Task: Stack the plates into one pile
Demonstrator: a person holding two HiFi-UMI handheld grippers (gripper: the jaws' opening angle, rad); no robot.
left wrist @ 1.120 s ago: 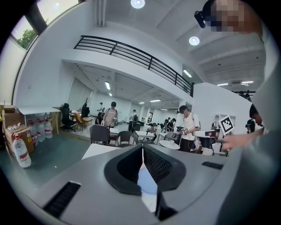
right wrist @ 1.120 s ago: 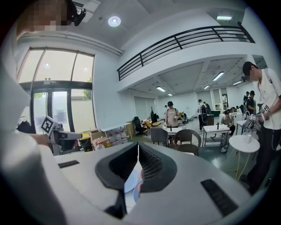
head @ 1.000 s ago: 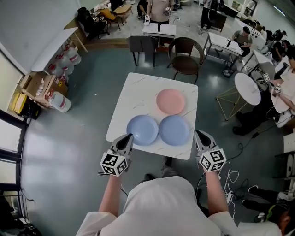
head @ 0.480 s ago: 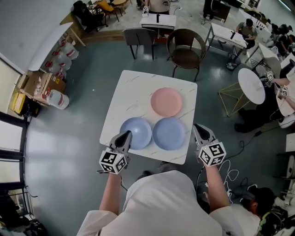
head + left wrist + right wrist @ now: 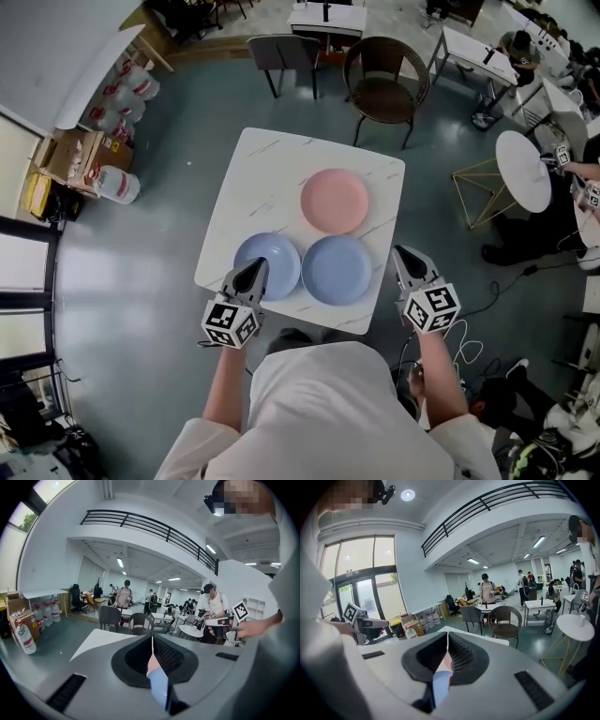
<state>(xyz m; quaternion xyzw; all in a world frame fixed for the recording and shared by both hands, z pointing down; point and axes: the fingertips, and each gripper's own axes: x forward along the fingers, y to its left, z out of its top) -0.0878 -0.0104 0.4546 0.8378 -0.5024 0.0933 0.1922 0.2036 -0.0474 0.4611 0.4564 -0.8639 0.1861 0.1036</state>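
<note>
– Grippers first: how do mine stand?
– Your left gripper (image 5: 255, 272) has its jaws pressed together, holding nothing, its tip over the near rim of the left blue plate (image 5: 272, 262). Your right gripper (image 5: 406, 260) is closed and empty too, just off the table's (image 5: 258, 178) right edge.
– And the plates?
– All unstacked, flat on the table. The right blue plate (image 5: 337, 269) lies just beside the left one; the pink plate (image 5: 335, 201) sits behind them.

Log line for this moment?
pink plate, left blue plate, right blue plate: unstacked | left claw: shut, empty | right claw: shut, empty
</note>
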